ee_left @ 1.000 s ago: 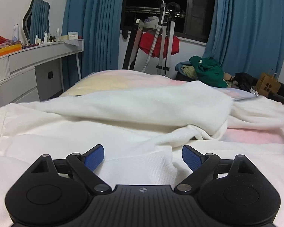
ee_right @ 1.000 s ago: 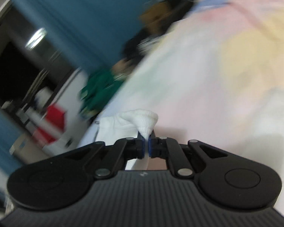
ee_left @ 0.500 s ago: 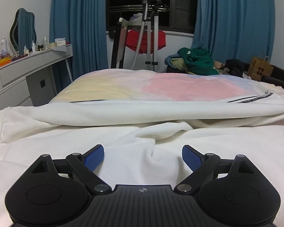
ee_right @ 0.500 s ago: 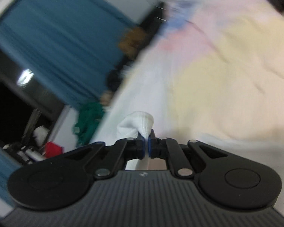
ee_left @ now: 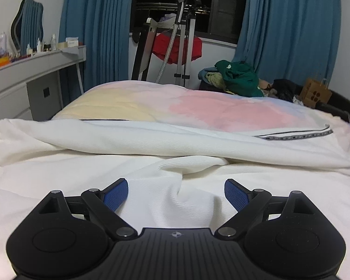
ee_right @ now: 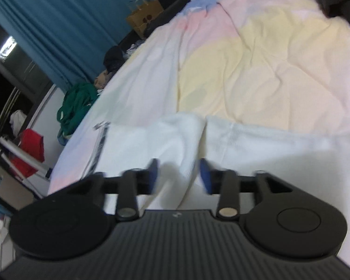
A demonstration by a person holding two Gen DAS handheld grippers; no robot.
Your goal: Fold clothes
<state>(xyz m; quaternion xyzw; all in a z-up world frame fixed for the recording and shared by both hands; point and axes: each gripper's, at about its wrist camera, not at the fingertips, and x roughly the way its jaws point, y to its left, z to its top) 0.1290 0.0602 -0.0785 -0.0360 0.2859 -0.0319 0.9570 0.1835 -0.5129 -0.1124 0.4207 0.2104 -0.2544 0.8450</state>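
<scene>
Left gripper [ee_left: 176,192]: jaws spread wide, blue pads [ee_left: 116,194] well apart, nothing between them but a low pucker of the white garment [ee_left: 175,140] lying under the fingers. No grip on it.

Right gripper [ee_right: 178,175]: jaws parted, blurred by motion. A ridge of the white garment [ee_right: 256,144] stands up in the gap between the pads [ee_right: 204,175]; whether either pad touches it cannot be told. The cloth is not pinched.

Left wrist view only: the garment lies spread across the near bed, one long fold laid over on top and running left to right, a black-and-white striped trim [ee_left: 298,135] showing at its right end. A ribbed hem sits at the far left edge.

Right wrist view only: camera tilted; two white cloth edges meet along a seam-like gap just ahead of the fingers, with the trim [ee_right: 100,142] at the left side of the garment.

Surface: a bed with a pastel cover [ee_left: 198,107] in yellow, pink and pale blue, wrinkled in the right view [ee_right: 268,58].

Room: blue curtains [ee_left: 95,30] flank a dark window. A stand with a red cloth [ee_left: 177,46] is under it. Green clothing [ee_left: 240,79] is heaped beyond the bed, a brown paper bag [ee_left: 315,92] to its right. A grey dresser [ee_left: 32,74] with bottles and a wavy mirror [ee_left: 26,32] stands at left.
</scene>
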